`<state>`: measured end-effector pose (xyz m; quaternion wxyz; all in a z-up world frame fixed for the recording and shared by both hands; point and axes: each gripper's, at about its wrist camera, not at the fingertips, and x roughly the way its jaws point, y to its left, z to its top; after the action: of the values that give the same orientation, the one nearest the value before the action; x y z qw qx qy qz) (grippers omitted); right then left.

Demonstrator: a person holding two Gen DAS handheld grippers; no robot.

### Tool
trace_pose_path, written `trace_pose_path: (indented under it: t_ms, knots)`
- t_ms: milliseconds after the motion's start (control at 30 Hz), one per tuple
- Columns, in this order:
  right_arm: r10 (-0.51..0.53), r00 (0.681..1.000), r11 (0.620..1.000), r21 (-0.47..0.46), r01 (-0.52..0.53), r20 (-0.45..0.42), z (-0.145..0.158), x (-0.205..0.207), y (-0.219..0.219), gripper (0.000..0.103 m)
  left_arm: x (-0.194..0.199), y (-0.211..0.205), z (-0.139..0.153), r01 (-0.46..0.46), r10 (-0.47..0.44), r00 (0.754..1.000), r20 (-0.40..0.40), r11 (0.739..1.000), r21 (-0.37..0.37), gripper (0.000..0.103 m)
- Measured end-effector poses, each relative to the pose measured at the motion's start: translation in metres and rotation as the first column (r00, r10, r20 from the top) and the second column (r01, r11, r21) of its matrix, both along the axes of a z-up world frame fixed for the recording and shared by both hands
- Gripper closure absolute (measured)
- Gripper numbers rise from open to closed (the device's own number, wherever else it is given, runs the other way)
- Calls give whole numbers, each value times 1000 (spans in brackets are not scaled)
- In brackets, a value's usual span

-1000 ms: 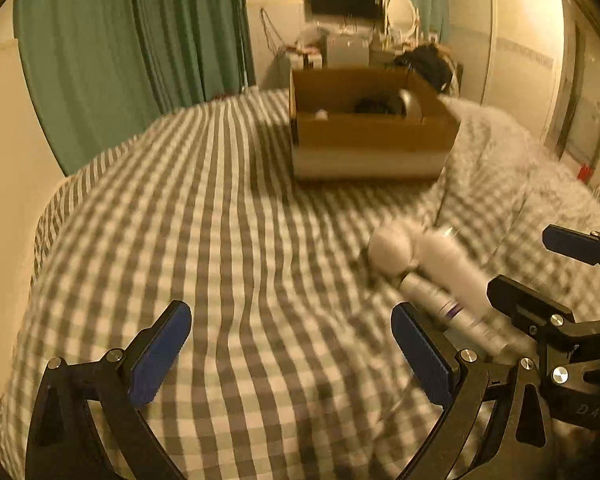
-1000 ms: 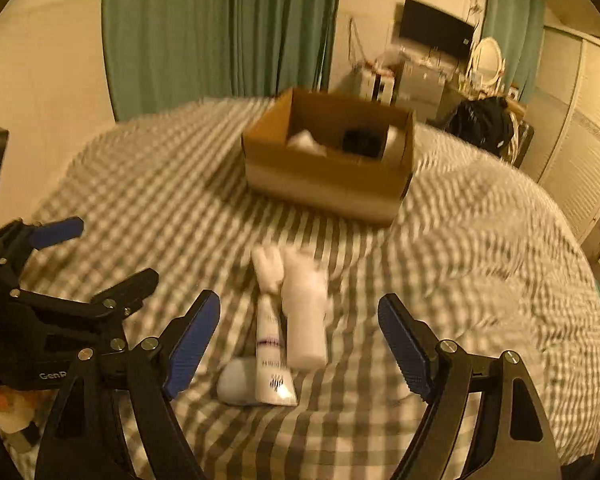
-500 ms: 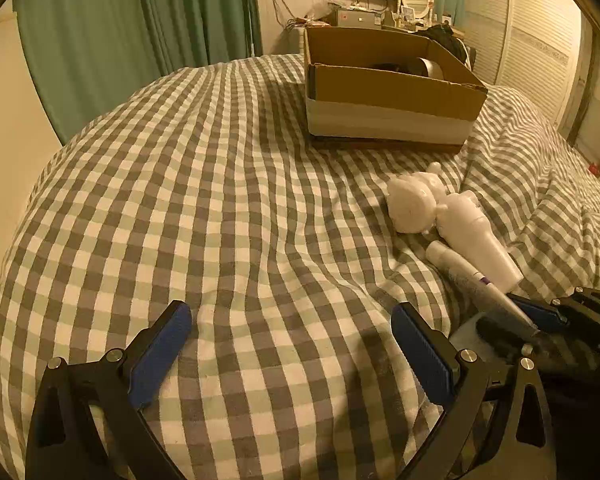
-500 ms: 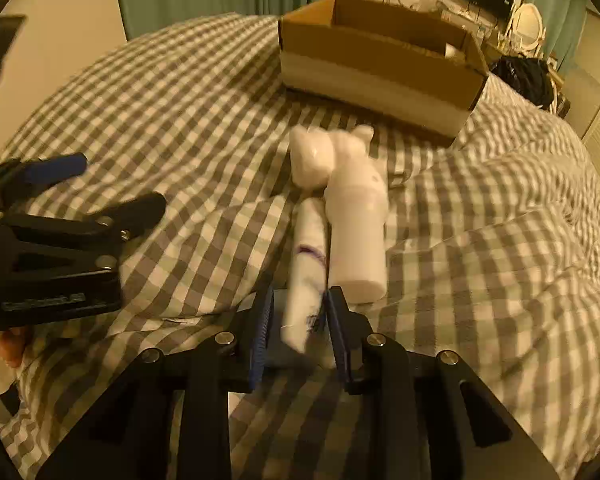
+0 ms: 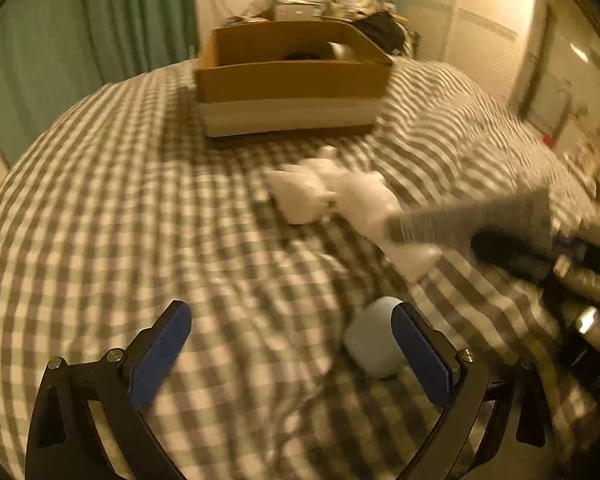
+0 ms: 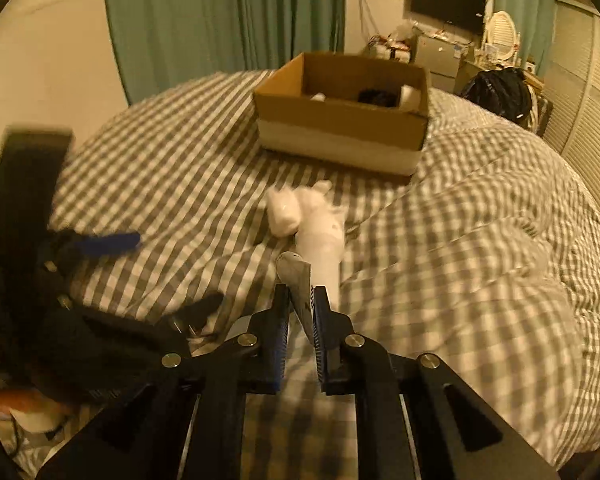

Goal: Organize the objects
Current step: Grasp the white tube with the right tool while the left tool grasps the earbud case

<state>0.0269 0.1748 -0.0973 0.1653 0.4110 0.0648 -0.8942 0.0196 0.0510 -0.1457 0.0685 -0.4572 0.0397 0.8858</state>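
The right claw (image 6: pixel 301 312) is clamped on a tube (image 6: pixel 296 280), lifted off the bed (image 6: pixel 460 260) short of the cardboard box (image 6: pixel 340 128); its label is blurred. The left claw (image 5: pixel 292 344) gapes wide. Only its view shows a pale round case (image 5: pixel 370 338) by one finger; the box's contents are indistinct.

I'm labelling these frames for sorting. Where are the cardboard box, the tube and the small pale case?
cardboard box (image 6: pixel 340 124): right wrist view, front wall.
tube (image 6: pixel 298 276): right wrist view, flat crimped end.
small pale case (image 5: pixel 370 338): left wrist view, top face.
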Motion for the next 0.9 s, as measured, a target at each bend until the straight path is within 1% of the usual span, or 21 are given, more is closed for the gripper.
trace_pose_path:
  t_ms: [67,167,233,300,367,533,567,600,633,667,733,833,900]
  knots:
    - [-18,1000,1000,-11,18,-19,7,0,7,92,-2,11,-7,46,-46,999,19,999,0,2]
    - [-50,998,999,-4,50,-43,14,0,17,92,-4,23,-16,108,-108,993,43,994,8,11]
    - [-66,997,998,-14,65,-44,15,-1,24,92,-5,30,-23,158,-160,985,66,987,25,18]
    - [-79,996,997,-21,78,-40,14,-3,28,92,-7,36,-32,197,-200,974,103,980,32,33]
    - [-86,996,996,-24,85,-34,12,-5,31,92,-7,40,-37,223,-229,966,122,973,57,42]
    - [-83,996,996,-27,82,-28,11,-7,30,92,-3,30,-30,200,-208,971,118,976,83,45]
    - [-83,996,996,-28,82,-29,11,-6,31,92,0,26,-26,192,-201,973,113,977,87,53]
    - [-83,996,996,-29,82,-30,12,-6,31,92,2,25,-17,187,-197,975,101,977,100,70]
    - [-83,996,996,-32,82,-32,14,-5,31,92,5,21,-9,177,-187,979,86,978,106,72]
    - [-83,996,996,-35,81,-34,15,-4,31,92,7,18,-4,169,-178,981,78,980,110,76]
    - [-80,996,996,-39,79,-41,19,-1,30,92,9,11,2,156,-167,982,84,981,119,79]
    - [-74,996,997,-40,72,-55,26,3,27,92,10,2,1,138,-156,982,104,977,162,79]
    - [-69,996,997,-39,66,-65,30,7,25,92,14,0,1,134,-153,983,104,976,172,79]
